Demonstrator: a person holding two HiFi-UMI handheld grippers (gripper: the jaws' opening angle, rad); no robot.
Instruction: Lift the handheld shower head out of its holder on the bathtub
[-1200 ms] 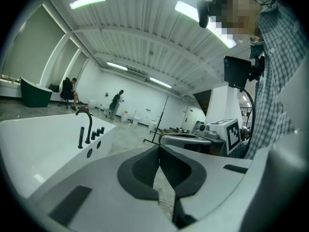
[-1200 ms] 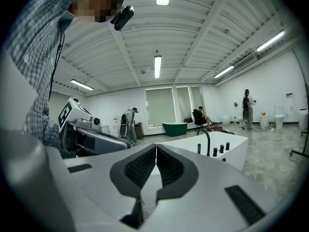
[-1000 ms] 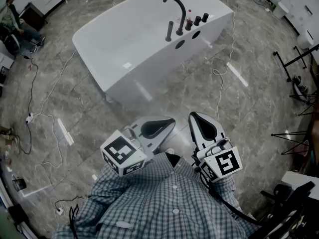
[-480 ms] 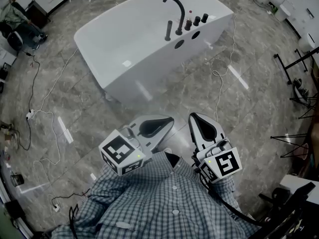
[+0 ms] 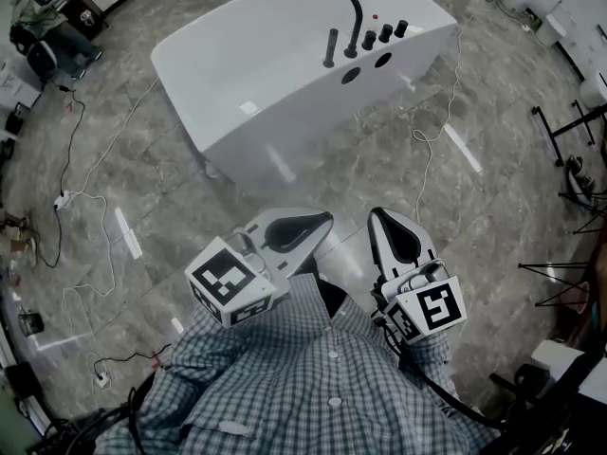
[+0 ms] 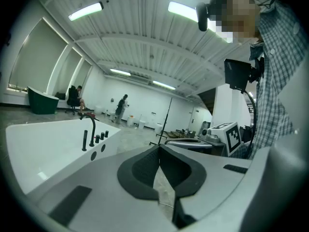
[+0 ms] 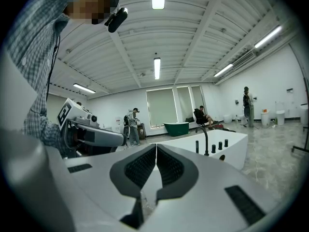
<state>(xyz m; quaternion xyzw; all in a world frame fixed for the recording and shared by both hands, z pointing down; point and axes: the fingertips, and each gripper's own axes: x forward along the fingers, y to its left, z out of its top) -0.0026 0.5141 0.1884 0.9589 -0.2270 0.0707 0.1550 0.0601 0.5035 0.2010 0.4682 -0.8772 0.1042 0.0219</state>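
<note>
The white bathtub (image 5: 247,74) stands on the floor well ahead of me. On its rim are a black arched faucet (image 5: 343,8), a row of black knobs (image 5: 386,32) and, beside the faucet, the upright black handheld shower head (image 5: 330,47) in its holder. My left gripper (image 5: 322,221) and right gripper (image 5: 379,216) are held close to my chest, far short of the tub, both shut on nothing. In the left gripper view the shut gripper (image 6: 159,149) has the shower head (image 6: 85,141) far off to its left. The right gripper (image 7: 156,146) has the shower head (image 7: 197,147) to its right.
White cables (image 5: 95,226) trail over the grey marble floor to the left, and another cable (image 5: 427,140) runs from the tub's right end. Black stands (image 5: 569,169) line the right side. A seated person (image 5: 43,12) is at the far left corner.
Both grippers have shifted slightly in the frame along with my body, and the tub sits a little further right. The jaws have stayed shut.
</note>
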